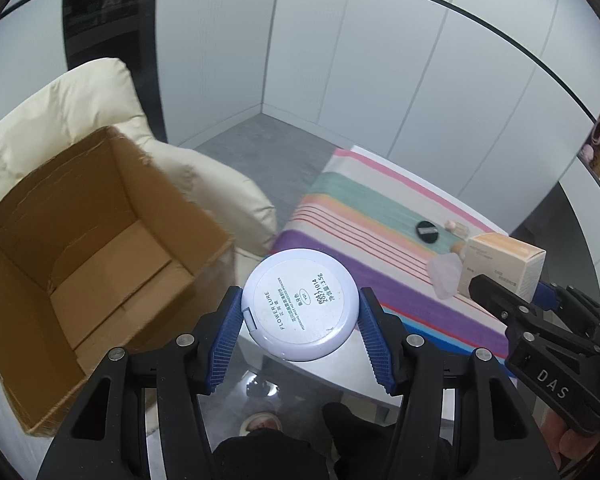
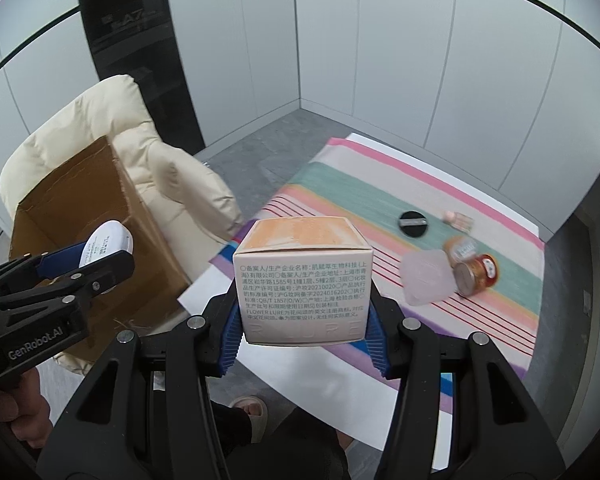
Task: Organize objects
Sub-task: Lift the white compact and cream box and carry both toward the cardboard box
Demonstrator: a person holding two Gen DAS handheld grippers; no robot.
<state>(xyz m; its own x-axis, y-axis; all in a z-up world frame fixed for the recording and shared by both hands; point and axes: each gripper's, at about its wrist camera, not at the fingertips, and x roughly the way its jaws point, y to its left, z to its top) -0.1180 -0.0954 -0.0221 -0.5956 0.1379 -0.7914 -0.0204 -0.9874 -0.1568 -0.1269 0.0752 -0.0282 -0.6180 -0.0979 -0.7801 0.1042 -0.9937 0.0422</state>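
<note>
Powder compact (image 1: 300, 304), striped cloth (image 1: 380, 216), grey floor (image 1: 255, 140), white walls (image 1: 340, 60)

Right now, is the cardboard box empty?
Empty as far as visible: the cardboard box shows only bare bottom flaps; its near corner is hidden behind the left gripper.

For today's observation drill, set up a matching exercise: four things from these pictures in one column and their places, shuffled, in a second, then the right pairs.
Things:
1. round compact
2. printed carton
3. black disc
4. cardboard box

Places:
A. lying on the striped cloth
B. held by the right gripper
C. resting on the cream armchair
D. held by the left gripper

Pairs: 1-D, 2-B, 3-A, 4-C
</note>
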